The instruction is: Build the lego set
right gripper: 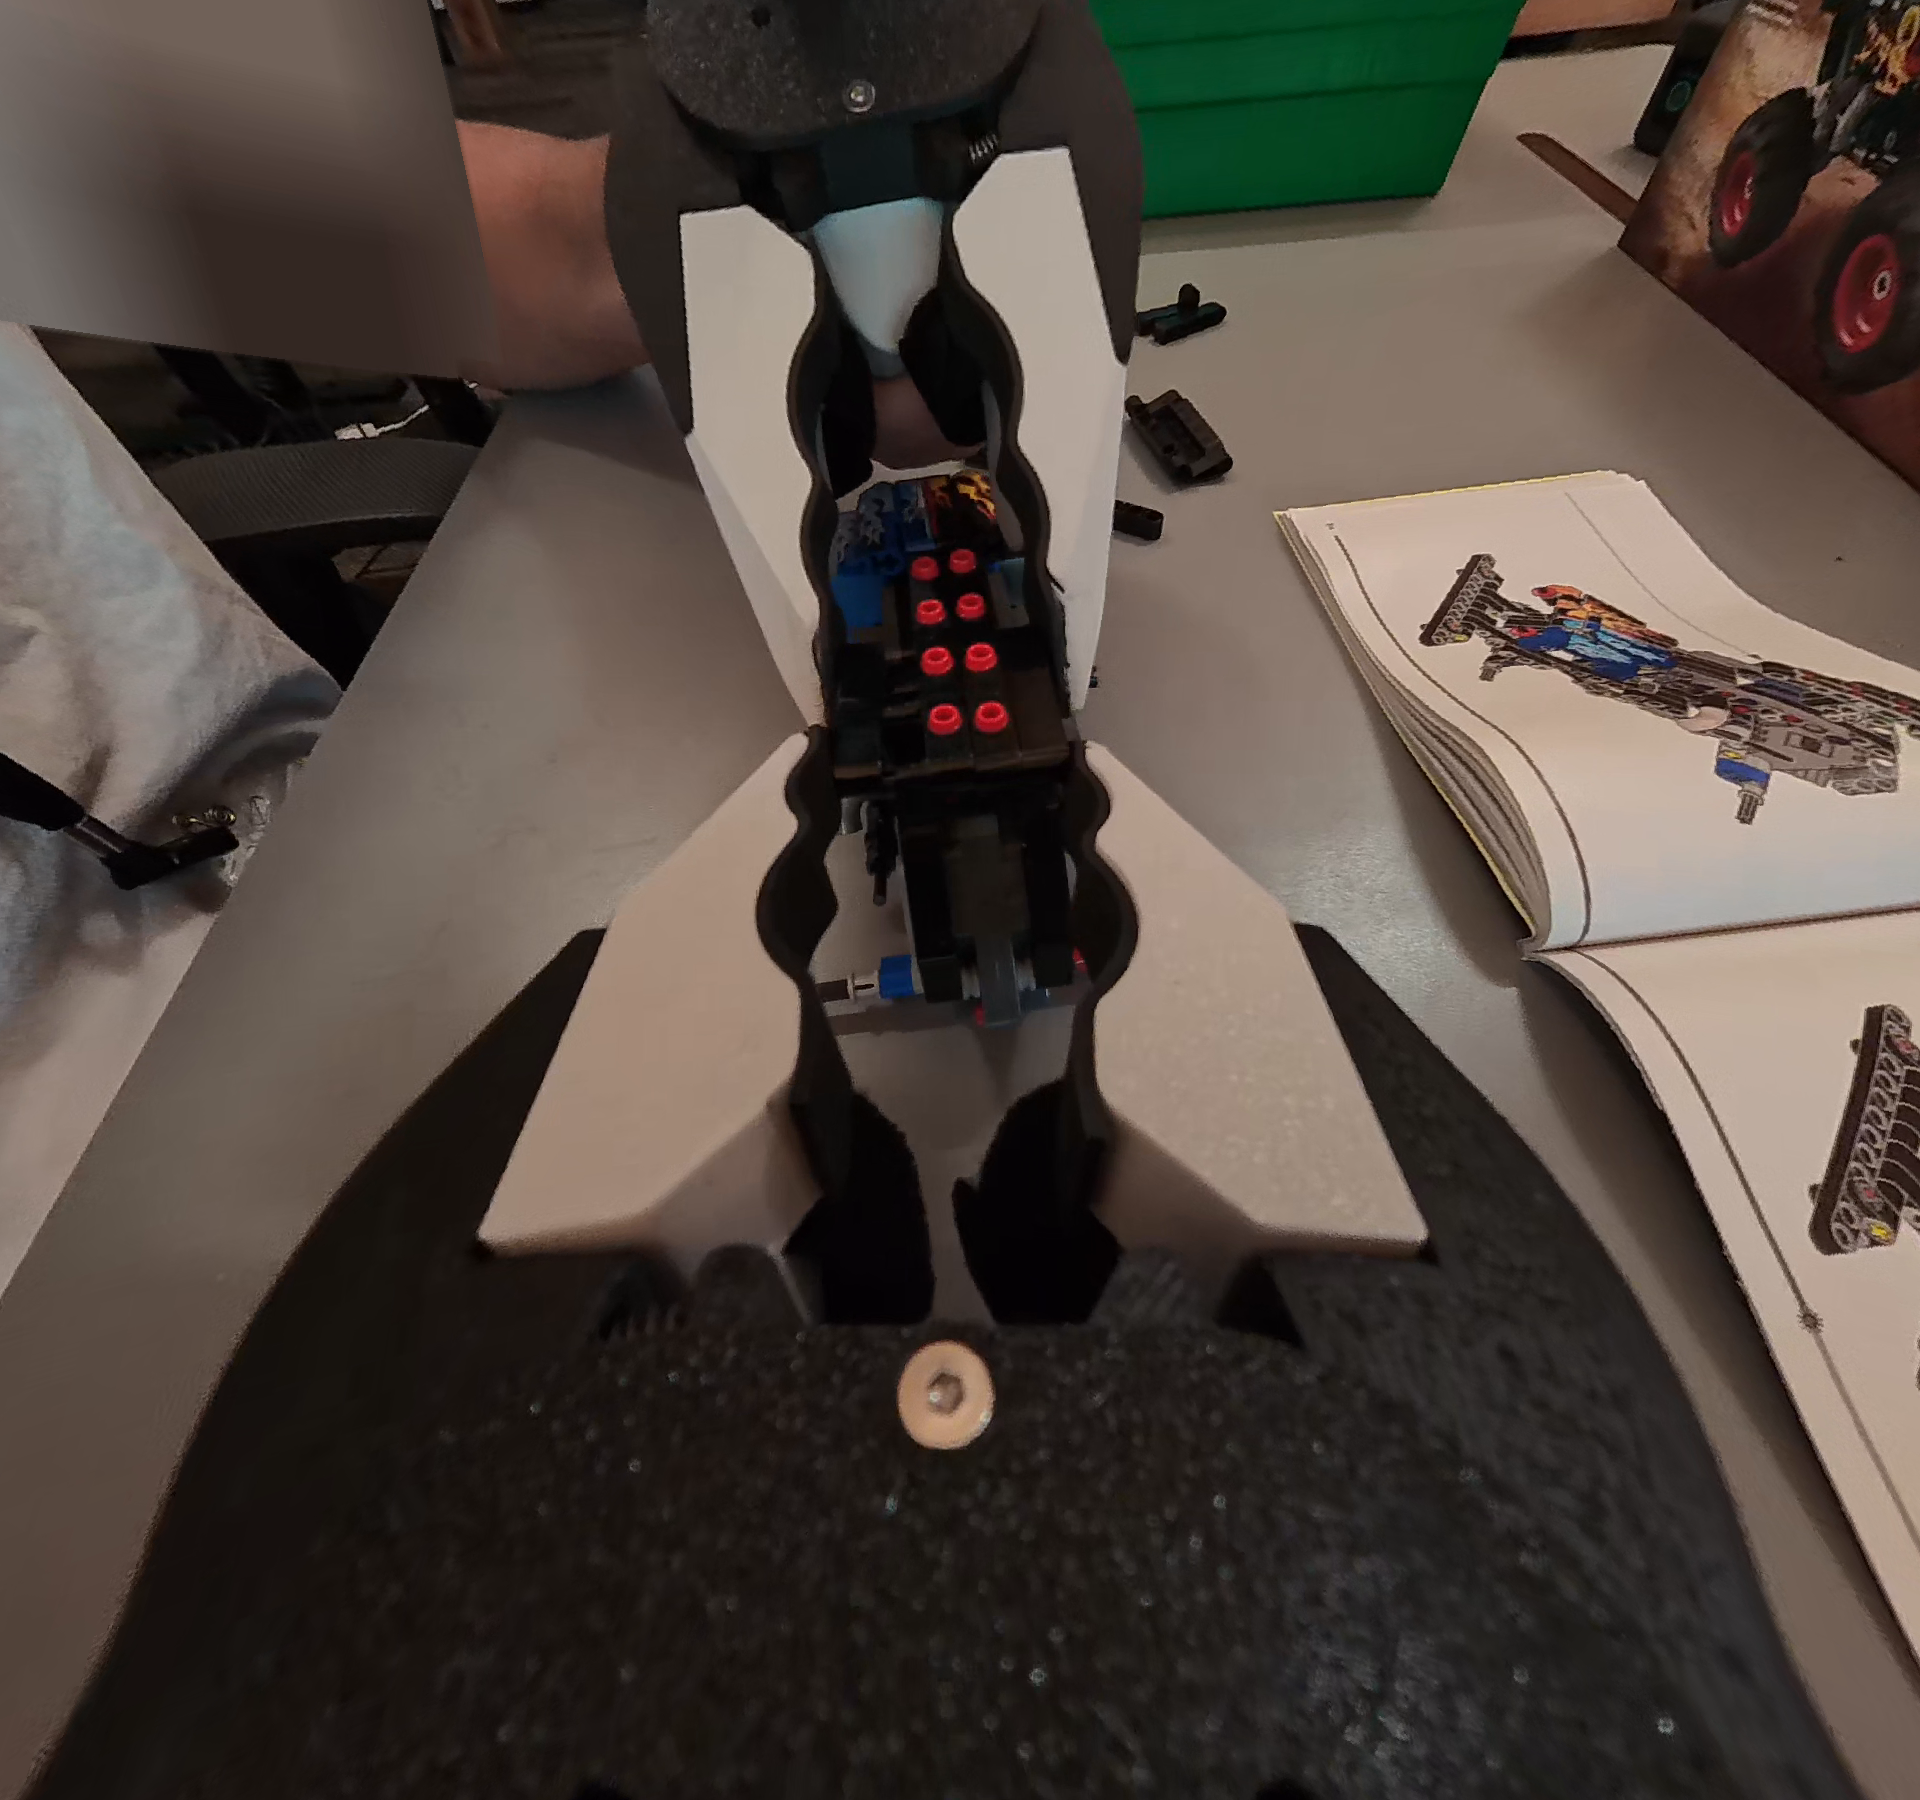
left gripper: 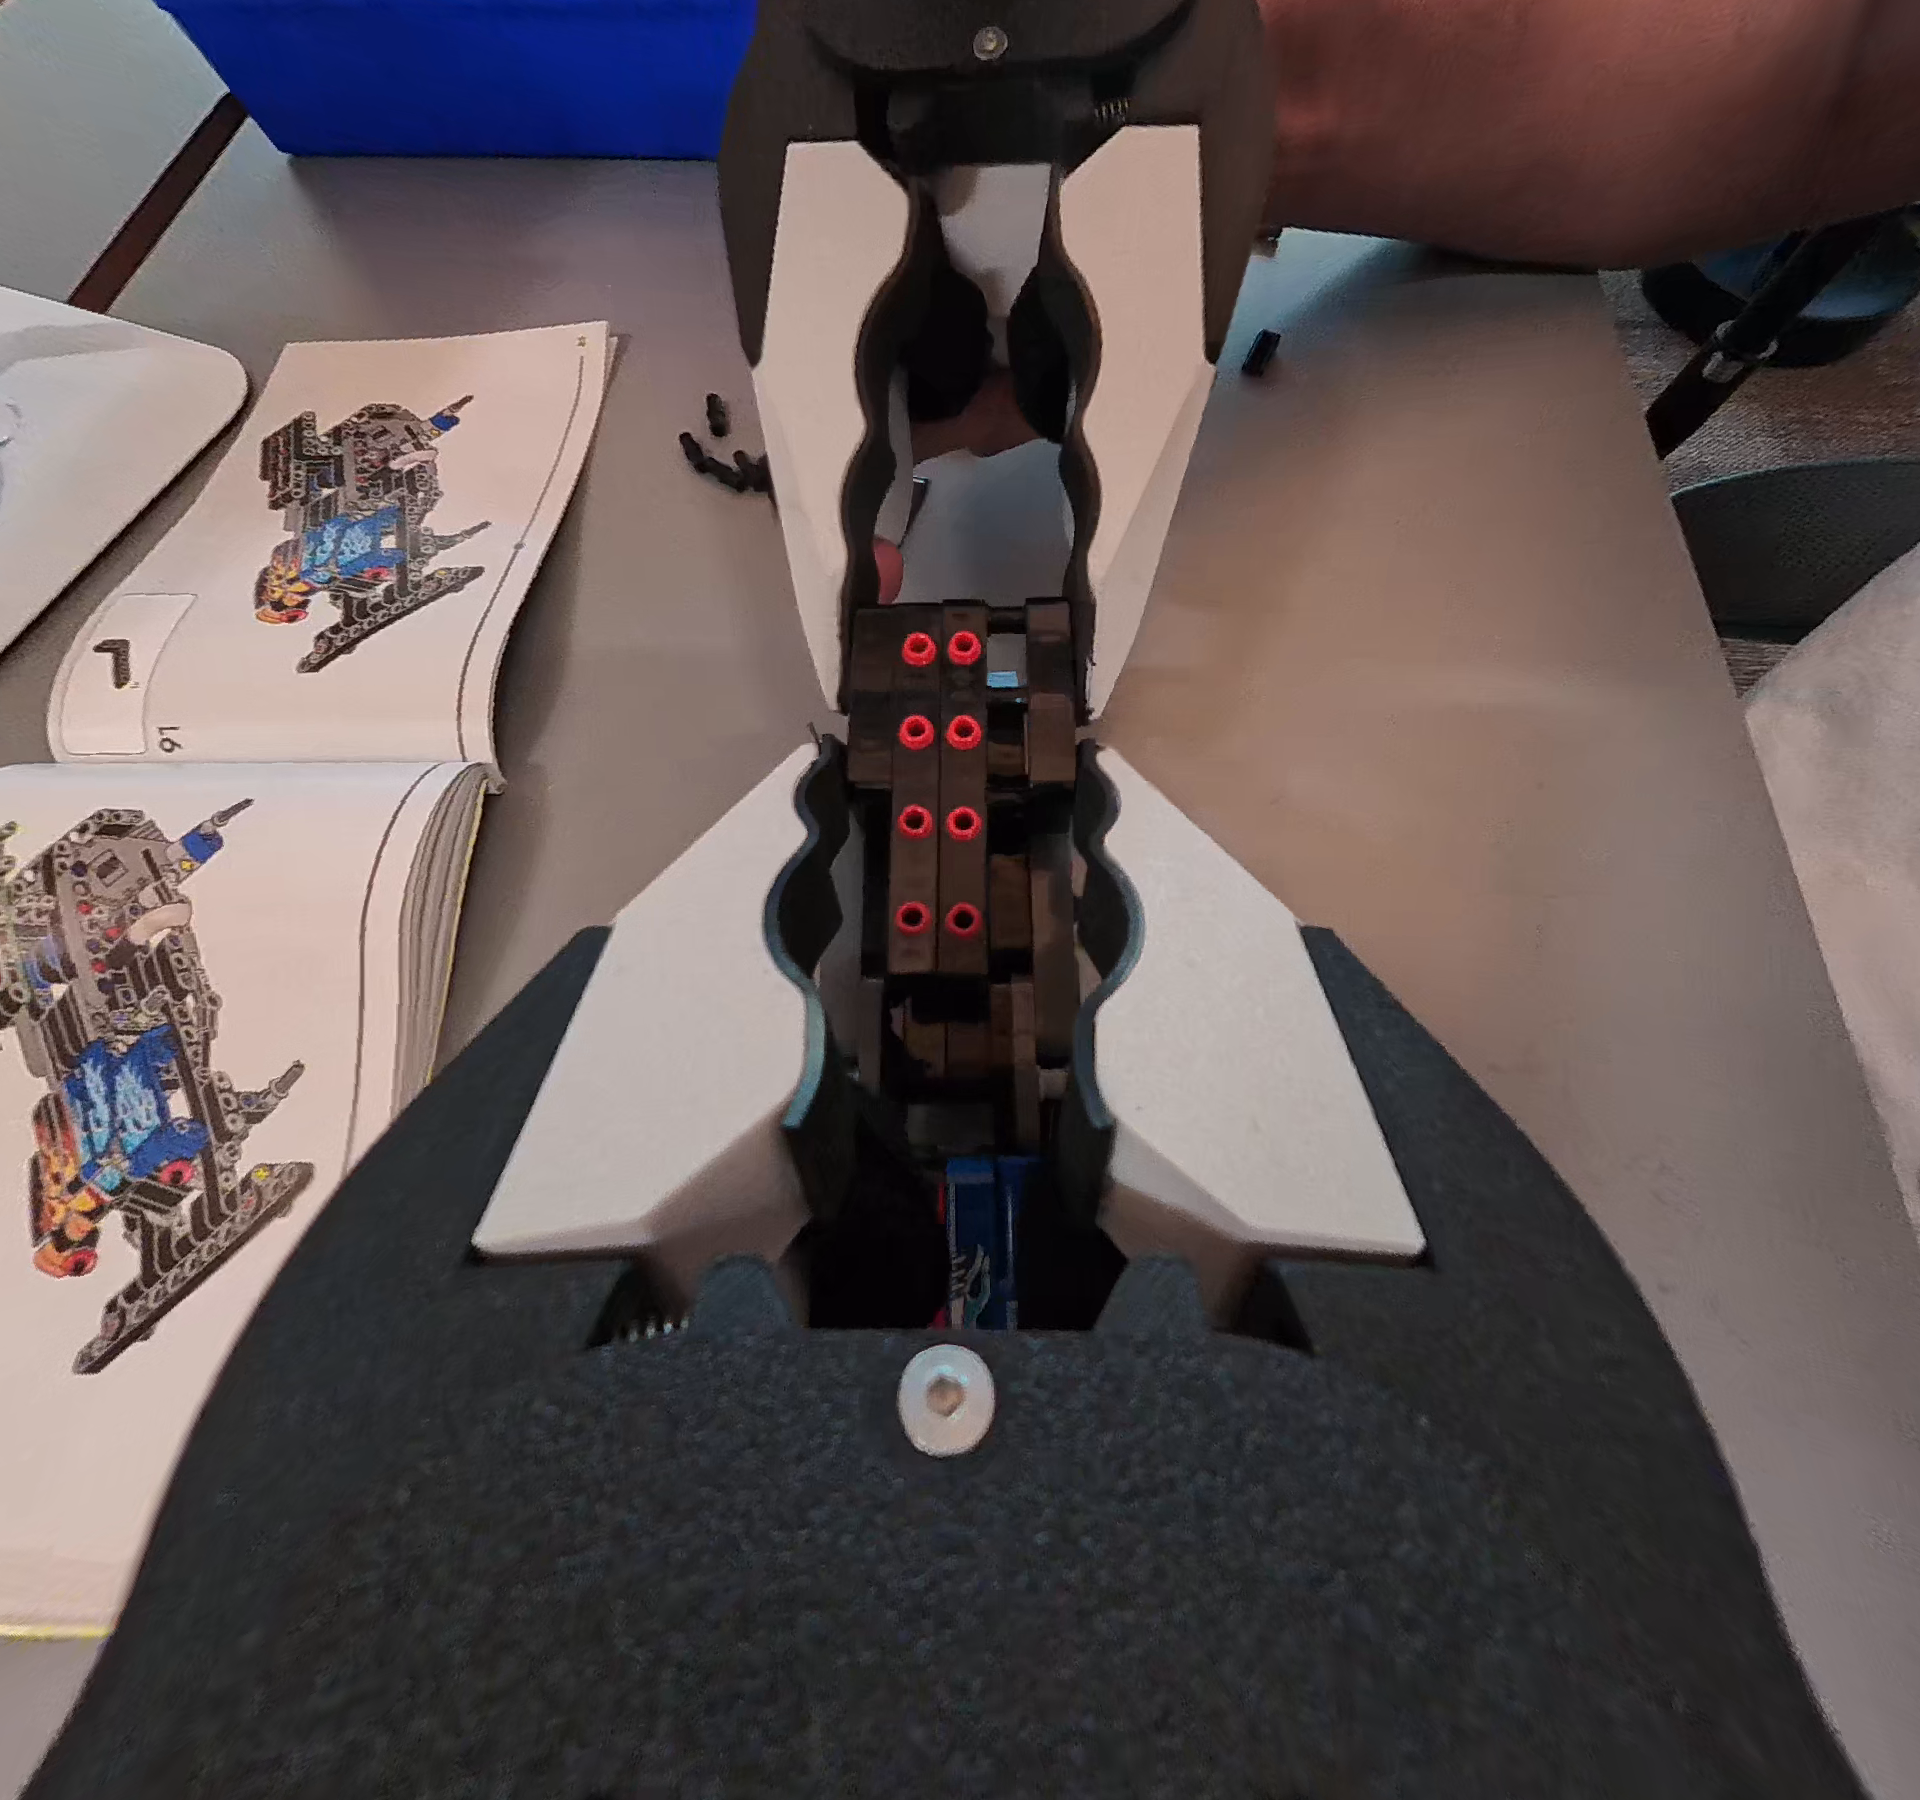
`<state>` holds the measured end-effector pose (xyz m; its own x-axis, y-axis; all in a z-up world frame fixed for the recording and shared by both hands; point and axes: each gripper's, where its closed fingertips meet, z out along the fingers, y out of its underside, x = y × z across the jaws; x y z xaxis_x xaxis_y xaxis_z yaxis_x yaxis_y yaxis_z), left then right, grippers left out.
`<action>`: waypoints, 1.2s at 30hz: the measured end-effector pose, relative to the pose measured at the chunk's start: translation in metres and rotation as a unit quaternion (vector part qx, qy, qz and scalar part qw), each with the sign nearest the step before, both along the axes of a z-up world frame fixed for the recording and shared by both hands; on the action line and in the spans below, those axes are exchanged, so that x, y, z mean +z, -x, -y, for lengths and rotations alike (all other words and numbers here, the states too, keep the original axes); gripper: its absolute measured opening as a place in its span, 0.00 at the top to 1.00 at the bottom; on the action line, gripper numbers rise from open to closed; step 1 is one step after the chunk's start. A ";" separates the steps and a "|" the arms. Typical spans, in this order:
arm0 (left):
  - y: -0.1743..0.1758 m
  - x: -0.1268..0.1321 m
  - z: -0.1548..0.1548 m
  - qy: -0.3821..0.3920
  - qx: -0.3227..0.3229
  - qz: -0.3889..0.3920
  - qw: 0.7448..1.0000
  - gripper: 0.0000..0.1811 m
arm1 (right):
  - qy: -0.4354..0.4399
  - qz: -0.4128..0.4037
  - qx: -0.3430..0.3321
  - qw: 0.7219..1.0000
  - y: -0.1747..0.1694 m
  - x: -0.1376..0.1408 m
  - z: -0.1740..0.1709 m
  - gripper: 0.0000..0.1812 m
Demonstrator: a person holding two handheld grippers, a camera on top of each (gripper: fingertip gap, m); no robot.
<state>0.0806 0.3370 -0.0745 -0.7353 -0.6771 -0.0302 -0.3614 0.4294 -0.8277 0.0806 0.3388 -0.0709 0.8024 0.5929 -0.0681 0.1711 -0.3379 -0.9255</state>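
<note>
A partly built lego model (left gripper: 940, 784), black beams with two rows of red pins and blue flame-printed parts, is held above the grey table between both grippers. My left gripper (left gripper: 956, 763) clasps the model's blue end from the near side, shut on it. My right gripper (left gripper: 961, 670) faces it from the far side, tips nearly meeting the left's. In the right wrist view the model (right gripper: 956, 659) sits between my right gripper (right gripper: 940, 753), shut on its black end, and the left gripper (right gripper: 951, 680) opposite.
An open instruction booklet (left gripper: 312, 555) (right gripper: 1662, 763) lies on the table (left gripper: 1403, 711). Loose black pieces (left gripper: 717, 451) (right gripper: 1179, 436) lie beyond it. A blue bin (left gripper: 468, 15), a green bin (right gripper: 1299, 46) and the set's box (right gripper: 1818, 140) stand at the back. A forearm (left gripper: 1558, 88) reaches in. The grippers are tip to tip, or close to it.
</note>
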 end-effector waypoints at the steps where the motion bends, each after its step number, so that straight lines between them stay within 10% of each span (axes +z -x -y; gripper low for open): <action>1: 0.000 0.000 0.001 0.007 -0.001 -0.005 1.000 0.77 | -0.003 0.001 0.003 1.000 0.001 -0.001 0.000 0.77; 36: 0.004 0.001 0.002 0.023 -0.009 -0.018 1.000 0.79 | -0.004 -0.011 -0.001 1.000 0.001 0.006 0.002 0.81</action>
<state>0.0768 0.3354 -0.0737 -0.7474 -0.6638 0.0271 -0.3832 0.3974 -0.8338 0.0798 0.3366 -0.0651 0.8021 0.5918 -0.0805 0.1506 -0.3308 -0.9316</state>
